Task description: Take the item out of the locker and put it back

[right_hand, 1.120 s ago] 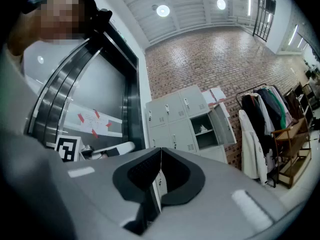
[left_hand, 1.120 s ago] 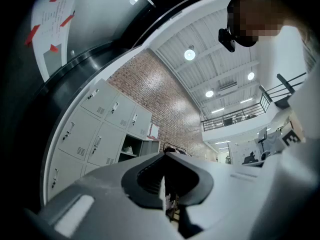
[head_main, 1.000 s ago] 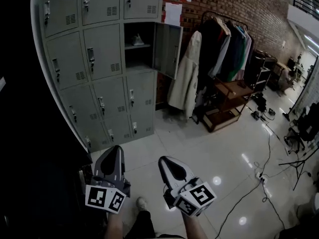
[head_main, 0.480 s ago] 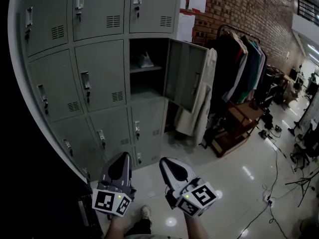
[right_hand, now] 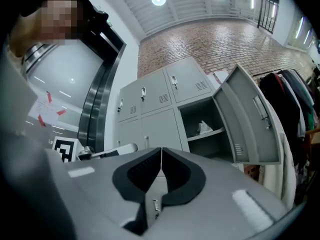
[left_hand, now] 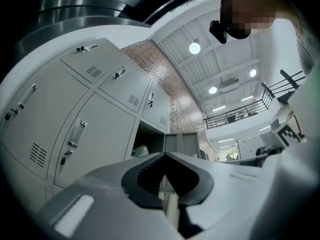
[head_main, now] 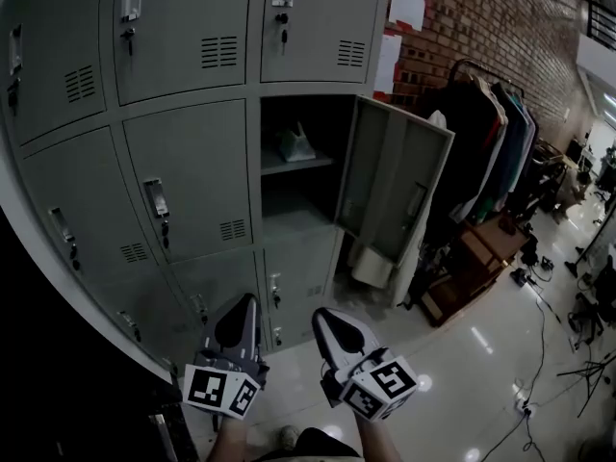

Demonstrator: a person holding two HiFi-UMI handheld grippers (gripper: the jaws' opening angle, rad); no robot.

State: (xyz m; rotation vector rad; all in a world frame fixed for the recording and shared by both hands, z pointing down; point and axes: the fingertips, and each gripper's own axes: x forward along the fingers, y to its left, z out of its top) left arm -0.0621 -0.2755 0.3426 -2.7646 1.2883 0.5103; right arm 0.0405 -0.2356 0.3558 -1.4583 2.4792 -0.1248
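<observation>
Fingers closed, empty, on left gripper [head_main: 241,304] and right gripper [head_main: 324,316]. Item [head_main: 296,145] at 12 o'clock on shelf [head_main: 322,162]: part jaws before reaching in.

You hold two pale grey shells, the left gripper [head_main: 245,304] and the right gripper [head_main: 323,316], each with black pads [right_hand: 137,176] and a cube of black-and-white square markers. Before you stand dull grey lockers [head_main: 183,171]. A whitish item [head_main: 296,144] shows against one dark compartment. The brick wall [head_main: 452,27] is red-brown, the floor [head_main: 472,354] glossy white tile, and dark clothes [head_main: 481,133] hang beside a cream coat [head_main: 371,263].
</observation>
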